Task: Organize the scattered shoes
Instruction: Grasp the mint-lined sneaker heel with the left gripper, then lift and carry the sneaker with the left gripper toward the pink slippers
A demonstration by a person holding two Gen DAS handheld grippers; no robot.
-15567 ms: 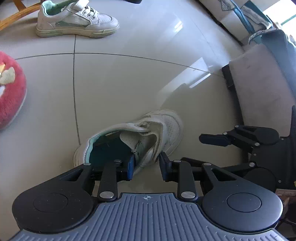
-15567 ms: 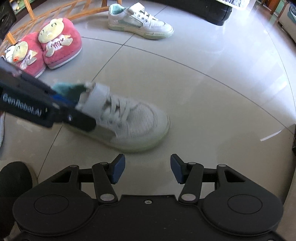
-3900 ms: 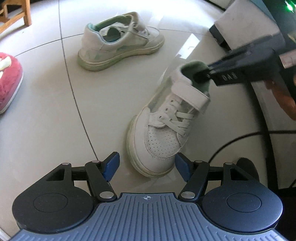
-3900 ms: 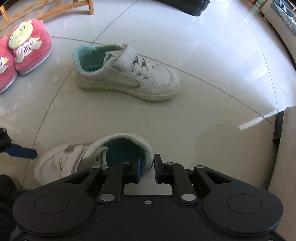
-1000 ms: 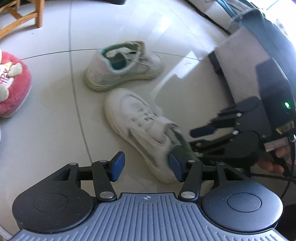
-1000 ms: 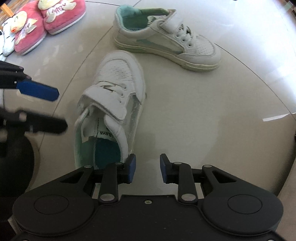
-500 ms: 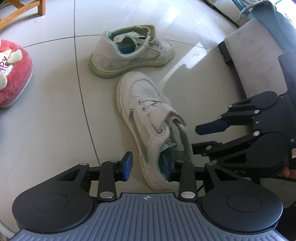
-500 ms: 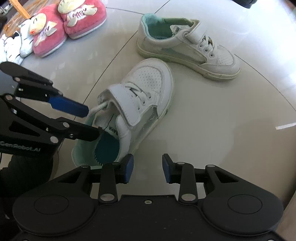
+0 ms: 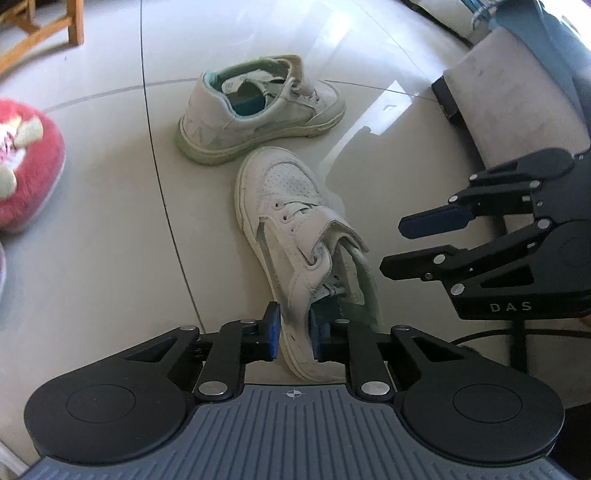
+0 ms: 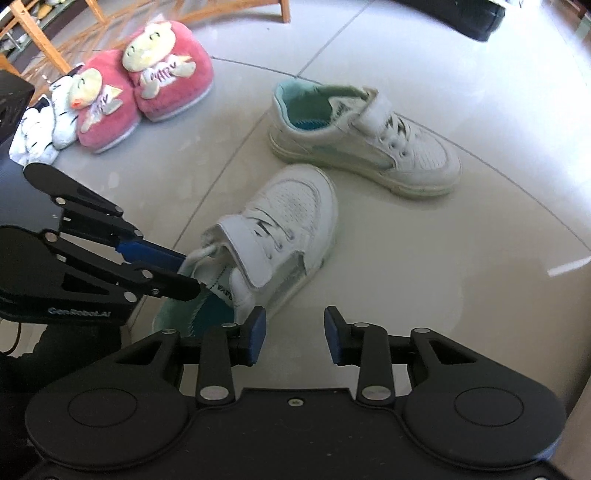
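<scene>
Glossy tile floor (image 9: 92,240). White strap sneaker (image 9: 295,229) runs lower-centre to centre, toe up-frame; left gripper (image 9: 294,332) closing on its heel collar; right gripper (image 10: 294,336) apart, empty.

A home: tiled floor (image 10: 424,258), plush slippers (image 10: 147,96), wooden chair legs (image 9: 48,33).

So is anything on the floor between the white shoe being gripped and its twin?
Nothing visible. The gripped shoe points its toe at the other shoe's side, only bare floor between them.
</scene>
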